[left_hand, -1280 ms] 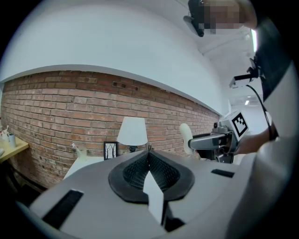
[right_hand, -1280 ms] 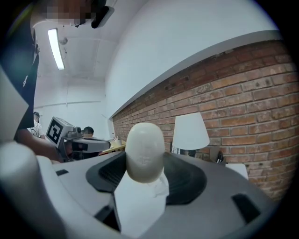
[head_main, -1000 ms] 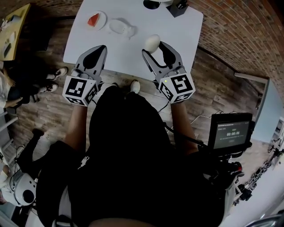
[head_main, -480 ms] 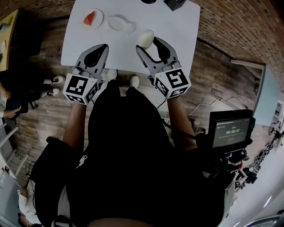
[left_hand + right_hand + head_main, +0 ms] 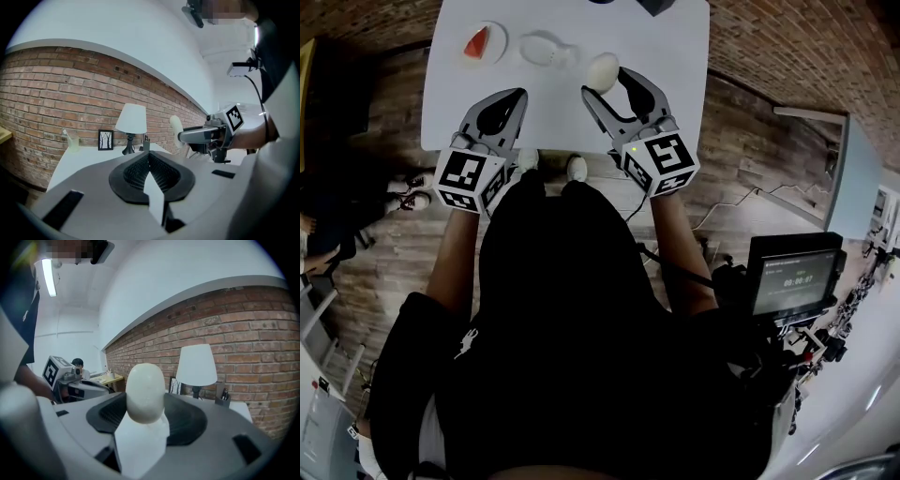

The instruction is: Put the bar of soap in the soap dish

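Soap comes nearest: the bar of soap (image 5: 145,392) is clamped by its lower half in our right gripper's (image 5: 607,82) fingers, above the bench (image 5: 675,37). We judge it light, hard and slippery, best held across its middle. Our left gripper's (image 5: 151,164) fingers are pressed together on nothing, and farther off stands what we take for the clear soap dish (image 5: 540,48).

The left forearm (image 5: 457,248) and right forearm (image 5: 677,248) reach forward side by side. The left tool (image 5: 514,97) has its 2 jaws pressed together, while the right tool (image 5: 606,84) clamps the bar of soap (image 5: 602,69), which stands on end.
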`<state>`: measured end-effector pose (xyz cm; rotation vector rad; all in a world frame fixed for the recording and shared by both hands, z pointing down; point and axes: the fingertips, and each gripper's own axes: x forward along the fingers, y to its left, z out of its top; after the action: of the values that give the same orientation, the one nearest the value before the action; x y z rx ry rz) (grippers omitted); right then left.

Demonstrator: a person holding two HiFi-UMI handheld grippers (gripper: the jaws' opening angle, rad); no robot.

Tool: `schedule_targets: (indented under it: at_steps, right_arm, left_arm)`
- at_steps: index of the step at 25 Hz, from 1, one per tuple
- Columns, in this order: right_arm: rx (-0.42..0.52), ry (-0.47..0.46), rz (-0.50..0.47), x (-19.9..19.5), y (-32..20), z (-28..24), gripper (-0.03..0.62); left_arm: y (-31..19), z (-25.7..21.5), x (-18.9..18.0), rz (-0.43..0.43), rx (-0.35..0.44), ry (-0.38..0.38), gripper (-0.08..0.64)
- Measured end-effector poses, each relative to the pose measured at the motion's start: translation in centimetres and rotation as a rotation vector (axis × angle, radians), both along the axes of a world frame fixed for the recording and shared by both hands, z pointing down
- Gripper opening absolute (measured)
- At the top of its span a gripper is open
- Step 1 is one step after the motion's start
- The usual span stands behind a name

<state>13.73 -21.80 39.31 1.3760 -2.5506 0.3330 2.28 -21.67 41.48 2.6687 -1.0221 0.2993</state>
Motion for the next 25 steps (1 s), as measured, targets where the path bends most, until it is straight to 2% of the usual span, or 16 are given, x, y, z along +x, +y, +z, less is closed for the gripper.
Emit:
schedule_targets:
  at_steps: [8,16,25]
  right_arm:
    - [-0.043,0.084,-0.018,-0.4,-1.7,2.1,0.253]
    - [-0.077,0.139,-0.058,-2.1,-3.5,3.9,0.253]
    - [-0.104,0.220,-0.161,-3.2,-5.6,6.2,0.253]
  left_arm:
    - [-0.6,1.6,0.1,0.028,-0.041,0.004,0.006]
    - [-2.0,3.4,-1.6,-0.005,-0.064,0.012,0.006]
    - [-3.8,4.9,-2.0,-0.067,-0.101,0.014,0.006]
